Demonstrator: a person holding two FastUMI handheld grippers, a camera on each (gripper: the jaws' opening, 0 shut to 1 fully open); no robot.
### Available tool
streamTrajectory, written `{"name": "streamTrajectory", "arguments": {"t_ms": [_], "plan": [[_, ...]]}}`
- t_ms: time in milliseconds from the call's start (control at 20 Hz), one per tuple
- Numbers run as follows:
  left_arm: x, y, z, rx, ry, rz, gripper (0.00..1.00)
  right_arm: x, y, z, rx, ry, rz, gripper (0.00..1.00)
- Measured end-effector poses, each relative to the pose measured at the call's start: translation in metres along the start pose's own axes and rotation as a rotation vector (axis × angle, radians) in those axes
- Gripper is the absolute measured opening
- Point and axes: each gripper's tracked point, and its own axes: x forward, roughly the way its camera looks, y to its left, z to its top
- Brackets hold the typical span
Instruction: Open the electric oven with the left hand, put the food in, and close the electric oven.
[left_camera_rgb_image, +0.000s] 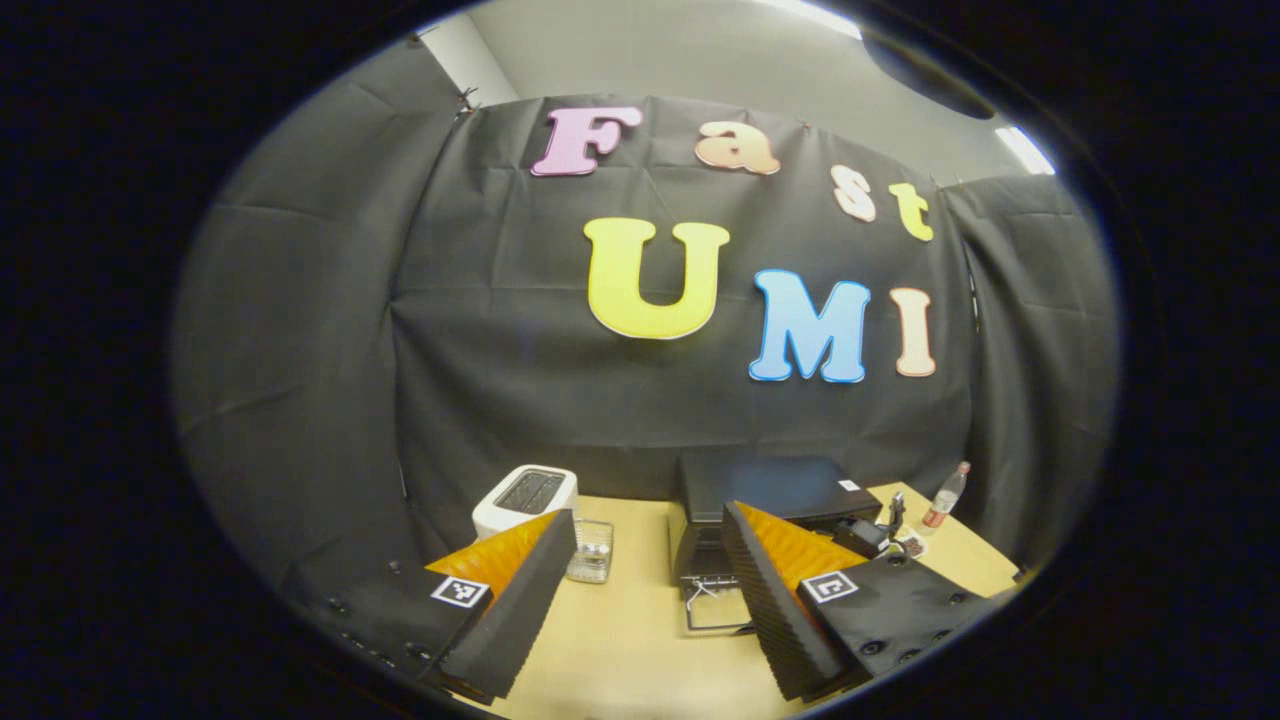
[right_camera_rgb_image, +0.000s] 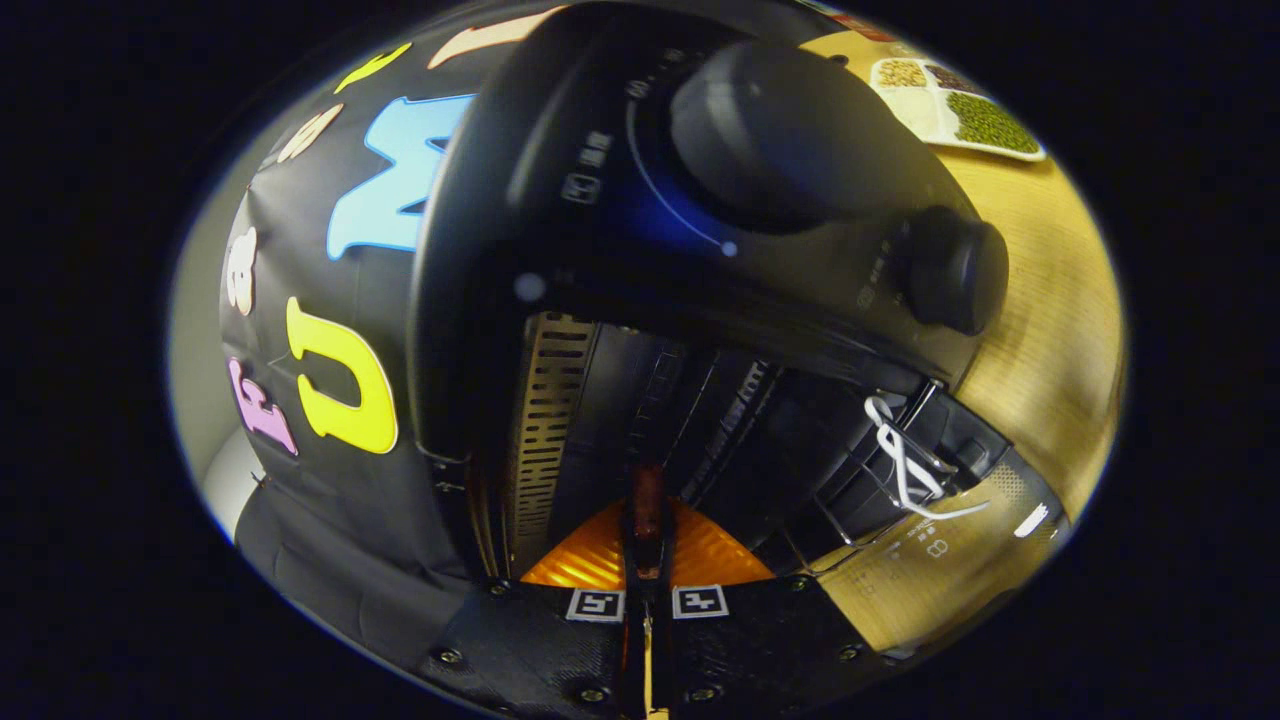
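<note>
A: Where is the food now?

B: My right tool (right_camera_rgb_image: 645, 530) is closed on it, a thin dark red piece (right_camera_rgb_image: 648, 500), pointing straight into the open electric oven (right_camera_rgb_image: 600, 400). Its long axis runs along the fingers, so I judge I push forward.

A: And the left one?

B: My left tool (left_camera_rgb_image: 640, 590) is wide open, empty, back above the tabletop (left_camera_rgb_image: 640, 650); the oven door (left_camera_rgb_image: 715, 605) lies just ahead.
</note>
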Motion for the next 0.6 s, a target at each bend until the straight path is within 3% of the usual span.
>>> {"name": "streamTrajectory", "arguments": {"t_ms": [150,350,550,600], "plan": [[0.006,0.004,-0.004,-0.008,0.011,0.01,1.0,0.006,-0.001,0.001,0.035,-0.054,-0.019,0.05],[0.013,-0.004,-0.001,-0.013,-0.001,-0.01,1.0,0.002,-0.015,0.005,0.018,-0.115,-0.139,0.15],[0.021,-0.01,0.001,0.022,-0.018,-0.011,1.0,-0.015,-0.013,0.019,-0.098,-0.144,-0.161,0.36],[0.022,-0.014,0.002,0.024,-0.02,-0.018,1.0,-0.021,-0.019,0.027,-0.134,-0.151,-0.203,0.49]]}}
